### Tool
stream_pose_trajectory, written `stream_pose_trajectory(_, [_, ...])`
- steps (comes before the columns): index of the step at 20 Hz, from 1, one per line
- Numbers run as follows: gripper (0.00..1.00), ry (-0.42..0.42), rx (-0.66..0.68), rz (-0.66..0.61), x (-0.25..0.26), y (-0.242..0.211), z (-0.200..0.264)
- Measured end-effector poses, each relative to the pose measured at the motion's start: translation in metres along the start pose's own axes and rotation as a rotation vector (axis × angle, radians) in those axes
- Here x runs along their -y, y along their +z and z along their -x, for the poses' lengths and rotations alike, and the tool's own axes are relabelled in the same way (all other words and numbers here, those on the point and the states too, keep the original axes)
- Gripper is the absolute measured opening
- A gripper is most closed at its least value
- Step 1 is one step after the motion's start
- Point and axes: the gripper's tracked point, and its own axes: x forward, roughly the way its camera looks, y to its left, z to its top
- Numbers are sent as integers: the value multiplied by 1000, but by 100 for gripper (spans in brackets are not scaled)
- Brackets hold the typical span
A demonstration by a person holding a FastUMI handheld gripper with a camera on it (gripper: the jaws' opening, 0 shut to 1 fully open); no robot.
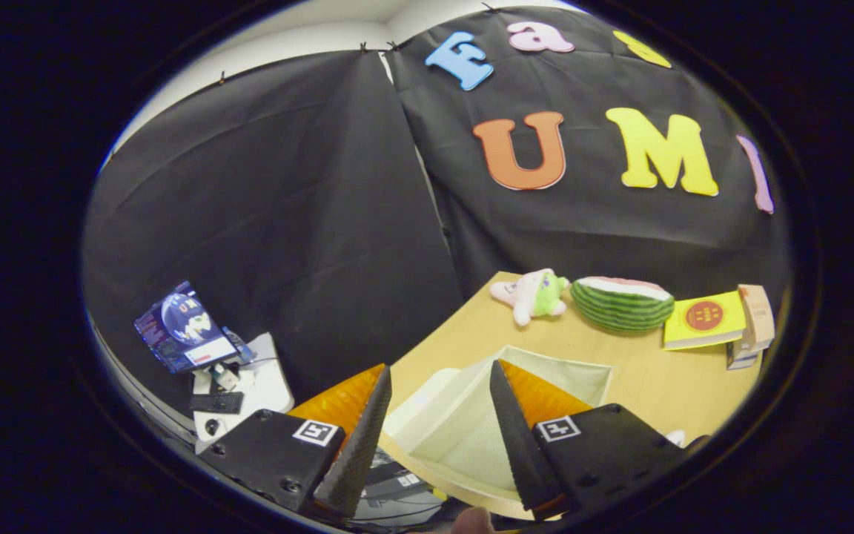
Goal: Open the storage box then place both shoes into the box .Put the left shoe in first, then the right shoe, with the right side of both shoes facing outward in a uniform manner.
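Jaws of the gripper (438, 415) stand wide apart, empty; open storage box (471, 430) lies between them.

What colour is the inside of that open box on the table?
The storage box is cream-white inside, seen in the gripper view between the open claw fingers.

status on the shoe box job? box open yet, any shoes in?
Done: the storage box on the wooden table looks open, its pale inside bare where visible. In hand: nothing; the tongs are open, hovering above the box's near corner. Left: both shoes, left first, then right. A plush toy, watermelon toy and yellow book sit beyond.
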Motion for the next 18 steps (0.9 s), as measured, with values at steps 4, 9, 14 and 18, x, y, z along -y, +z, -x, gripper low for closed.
stream_pose_trajectory(4, [88, -206, -51, 103, 73, -38, 39])
stream_pose_trajectory(9, [90, -373, -257, 16, 167, -124, 87])
stream_pose_trajectory(14, [88, -398, -532, -150, 218, -221, 104])
stream_pose_trajectory(18, [86, -408, -668, -253, 250, -276, 105])
